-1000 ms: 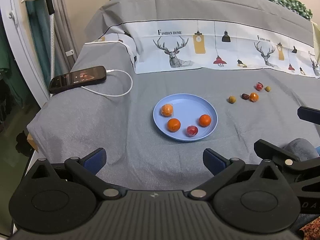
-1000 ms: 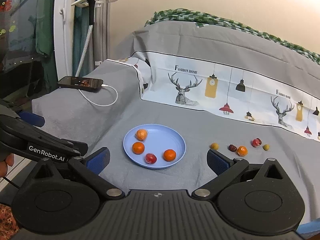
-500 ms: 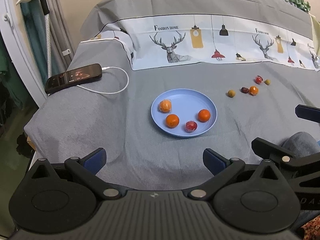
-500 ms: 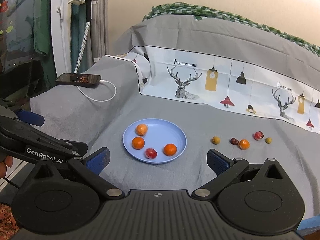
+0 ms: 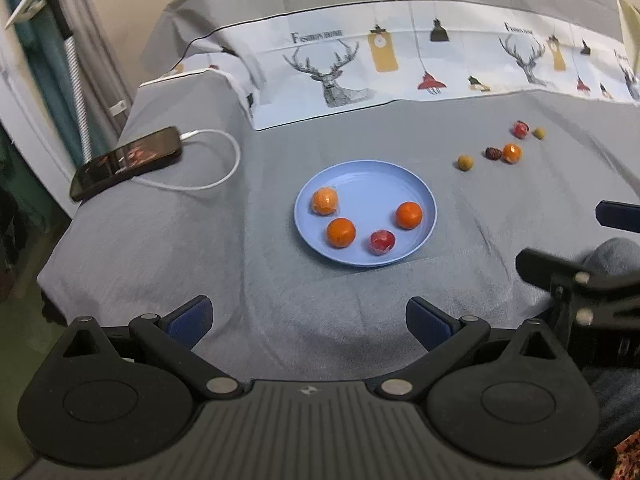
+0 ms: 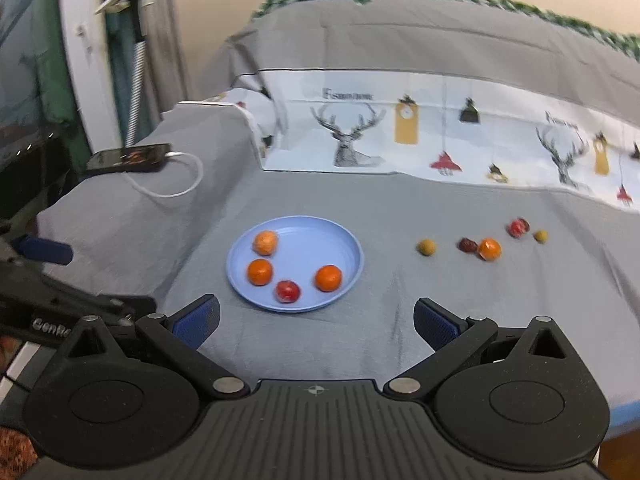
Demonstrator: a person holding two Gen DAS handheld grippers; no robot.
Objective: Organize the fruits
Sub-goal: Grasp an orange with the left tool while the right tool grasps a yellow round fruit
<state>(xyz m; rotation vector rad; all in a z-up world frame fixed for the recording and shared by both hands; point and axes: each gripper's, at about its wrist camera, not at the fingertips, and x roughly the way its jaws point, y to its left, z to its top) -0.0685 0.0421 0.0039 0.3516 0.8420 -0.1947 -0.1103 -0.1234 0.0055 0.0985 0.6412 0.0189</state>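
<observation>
Nearest, the left claw (image 5: 308, 318) and the right claw (image 6: 316, 320) hang over the grey bed cover (image 5: 160, 240), each spread wide with nothing between its blue pads. Ahead at twelve o'clock sits the blue plate (image 5: 428, 200), holding four fruits: three orange ones and one red fruit (image 5: 382, 241). Farther off at two o'clock, five loose fruits lie on the cover, well apart from the plate: a yellowish one (image 5: 465, 162), a dark one (image 5: 493, 153) touching an orange one (image 5: 511, 153), another red one (image 5: 520, 129) and a small olive one (image 5: 539, 133). Probably the right claw should fetch these; a gentle, centred pinch would keep the round fruit from rolling on soft cloth.
</observation>
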